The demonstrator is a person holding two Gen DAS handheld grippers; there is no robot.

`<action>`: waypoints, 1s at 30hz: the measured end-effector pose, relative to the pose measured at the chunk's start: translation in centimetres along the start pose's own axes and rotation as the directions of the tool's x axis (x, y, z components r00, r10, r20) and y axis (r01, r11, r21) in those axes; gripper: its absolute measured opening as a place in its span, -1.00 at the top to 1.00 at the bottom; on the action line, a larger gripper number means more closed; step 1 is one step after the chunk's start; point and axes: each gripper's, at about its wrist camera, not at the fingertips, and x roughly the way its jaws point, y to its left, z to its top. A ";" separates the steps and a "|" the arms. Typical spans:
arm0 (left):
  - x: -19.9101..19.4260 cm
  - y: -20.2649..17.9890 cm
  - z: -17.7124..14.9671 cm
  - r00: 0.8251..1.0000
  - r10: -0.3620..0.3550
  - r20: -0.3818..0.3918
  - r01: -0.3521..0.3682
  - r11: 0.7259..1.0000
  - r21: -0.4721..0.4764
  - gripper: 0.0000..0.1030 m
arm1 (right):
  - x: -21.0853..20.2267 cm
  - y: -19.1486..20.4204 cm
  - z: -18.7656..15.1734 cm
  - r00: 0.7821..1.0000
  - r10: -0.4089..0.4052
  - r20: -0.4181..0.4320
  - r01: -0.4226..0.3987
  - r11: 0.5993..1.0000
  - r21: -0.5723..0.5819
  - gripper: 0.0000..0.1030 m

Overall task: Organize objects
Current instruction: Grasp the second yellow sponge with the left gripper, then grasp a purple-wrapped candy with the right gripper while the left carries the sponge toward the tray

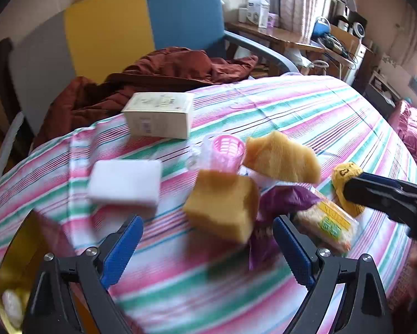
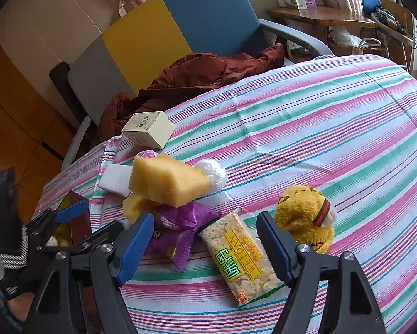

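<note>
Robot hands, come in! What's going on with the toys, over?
Left gripper open, empty. Right gripper open over snack pack. Sponges piled on purple wrapper.

left gripper [image 1: 208, 246] – black frame | blue ribbed pads | silver screws

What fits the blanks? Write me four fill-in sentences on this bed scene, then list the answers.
1. The right tongs hang open over a snack packet printed with the word ____.
2. The crumpled wrapper beside that packet is ____ in colour.
3. The plush toy is mostly ____.
4. The left tongs are ____, holding nothing.

Missing words: WEIDAN; purple; yellow; open
</note>
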 end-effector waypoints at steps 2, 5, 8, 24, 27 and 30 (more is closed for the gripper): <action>1.6 -0.3 0.6 1.000 0.014 -0.012 -0.014 1.000 0.024 -0.96 | 0.1 -0.2 0.1 1.000 0.012 -0.003 -0.012 1.000 0.008 -0.50; 4.0 0.3 1.2 0.998 -0.018 -0.063 0.018 1.000 -0.012 -0.95 | 0.1 -0.2 0.1 1.000 0.030 -0.006 -0.030 0.999 0.010 -0.50; 5.2 1.5 1.3 0.991 -0.104 -0.089 0.095 0.991 -0.099 -0.35 | 0.3 0.0 0.1 0.999 0.036 -0.014 -0.036 0.999 0.001 -0.50; 0.7 1.5 -3.5 0.987 -0.143 -0.074 0.128 0.976 -0.179 -0.12 | 0.7 0.7 -0.1 1.000 0.004 -0.028 -0.006 0.999 -0.048 -0.50; -0.4 1.1 -4.4 0.987 -0.152 -0.058 0.139 0.974 -0.181 -0.12 | 1.0 1.0 -0.2 0.999 -0.024 -0.032 0.021 0.997 -0.074 -0.50; -1.5 0.8 -5.0 0.987 -0.156 -0.037 0.148 0.974 -0.171 -0.12 | 1.1 1.1 -0.3 0.999 -0.025 -0.034 0.022 0.996 -0.081 -0.50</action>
